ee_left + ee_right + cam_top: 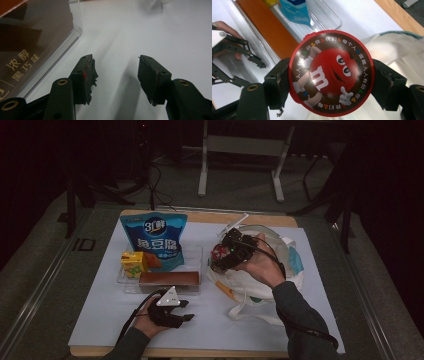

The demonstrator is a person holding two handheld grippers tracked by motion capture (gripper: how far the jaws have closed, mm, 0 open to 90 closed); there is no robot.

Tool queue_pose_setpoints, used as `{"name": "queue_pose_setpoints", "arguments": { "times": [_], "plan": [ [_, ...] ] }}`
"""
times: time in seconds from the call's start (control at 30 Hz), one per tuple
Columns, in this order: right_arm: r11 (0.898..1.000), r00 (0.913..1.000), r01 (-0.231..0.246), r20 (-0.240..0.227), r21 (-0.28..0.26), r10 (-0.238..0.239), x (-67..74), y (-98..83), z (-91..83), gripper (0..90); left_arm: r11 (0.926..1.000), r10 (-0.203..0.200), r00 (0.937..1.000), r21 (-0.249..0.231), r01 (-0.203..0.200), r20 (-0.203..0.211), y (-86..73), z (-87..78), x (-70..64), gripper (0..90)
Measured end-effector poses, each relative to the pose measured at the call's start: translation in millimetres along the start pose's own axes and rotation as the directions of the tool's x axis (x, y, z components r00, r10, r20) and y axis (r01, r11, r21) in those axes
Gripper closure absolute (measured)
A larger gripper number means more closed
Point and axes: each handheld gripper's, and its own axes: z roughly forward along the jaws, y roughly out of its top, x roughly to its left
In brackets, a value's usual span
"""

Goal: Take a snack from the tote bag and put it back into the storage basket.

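Where the right gripper (331, 82) is seen along its own jaws, a round red-rimmed candy tin (331, 73) sits clamped between them, one pad pressing each side of its rim, its printed lid (a red cartoon character with a white "m") facing the camera. From the high view the same right gripper (226, 254) is held above the white tote bag (260, 287) at the right of the white mat (100, 310), with the tin (218, 253) showing as a small red patch at its tip, just right of the clear plastic tray (197, 251). That tray holds a blue snack pouch (154, 240) standing upright, a yellow carton (133, 263) at its left end, and a long brown chocolate box (169, 279) along its near side. Near the front edge of the mat, the left gripper (186, 311) rests low in the person's left hand (152, 317); its jaws stand partly apart with nothing between them, the bare mat showing in the gap. Beside its left jaw lies the corner of the tray (75, 30) with the brown box (22, 50) behind the clear wall.
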Motion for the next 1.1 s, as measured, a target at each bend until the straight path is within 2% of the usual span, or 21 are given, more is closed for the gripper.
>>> {"name": "queue_pose_setpoints", "arguments": {
  "times": [0.57,1.1],
  "plan": [
    [0.999,0.999,0.032,-0.03,-0.021,-0.032,20.3,24.3,10.0,26.0,1.0,0.0,1.0,0.0,0.0,0.001,-0.1,0.0,-0.1,46.4],
    [0.999,0.9979,0.044,-0.046,-0.029,-0.046,27.4,40.5,22.3,26.0,1.0,-0.006,1.0,-0.003,0.006,0.005,-0.2,0.0,-0.1,46.3]
  ]
}}
